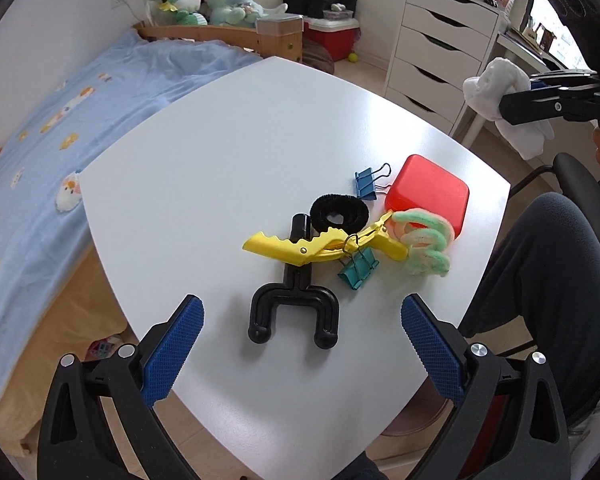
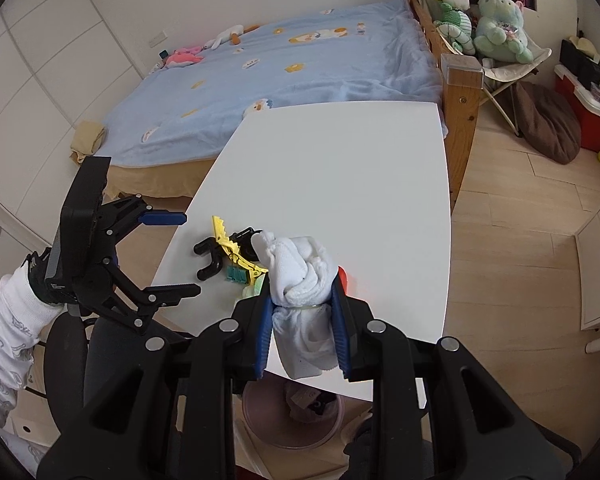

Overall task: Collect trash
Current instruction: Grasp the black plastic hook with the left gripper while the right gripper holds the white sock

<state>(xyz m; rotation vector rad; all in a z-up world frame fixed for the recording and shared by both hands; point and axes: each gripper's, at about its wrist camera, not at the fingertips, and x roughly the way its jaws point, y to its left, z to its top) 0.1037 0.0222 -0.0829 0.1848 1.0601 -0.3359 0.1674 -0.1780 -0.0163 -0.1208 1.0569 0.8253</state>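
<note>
left wrist: left gripper (image 1: 302, 344) jaws wide apart, empty, above the black u-shaped holder (image 1: 293, 300); yellow clip (image 1: 324, 244), binder clips and red box (image 1: 430, 194) uncollected on the table (image 1: 220, 140). right wrist: right gripper (image 2: 303, 334) clamped on white cloth (image 2: 300, 276), above the bin (image 2: 292, 420) under the table edge; not dropped yet.

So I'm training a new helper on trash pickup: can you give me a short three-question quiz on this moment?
1. True or false: the right tongs are empty.
2. What lies across the black forked holder on the table? A) red box B) yellow clip C) black hair tie
3. Fill in: the left tongs are ____, with nothing between them.

Key: 1. False, they are shut on a white cloth. 2. B, the yellow clip. 3. open.
</note>
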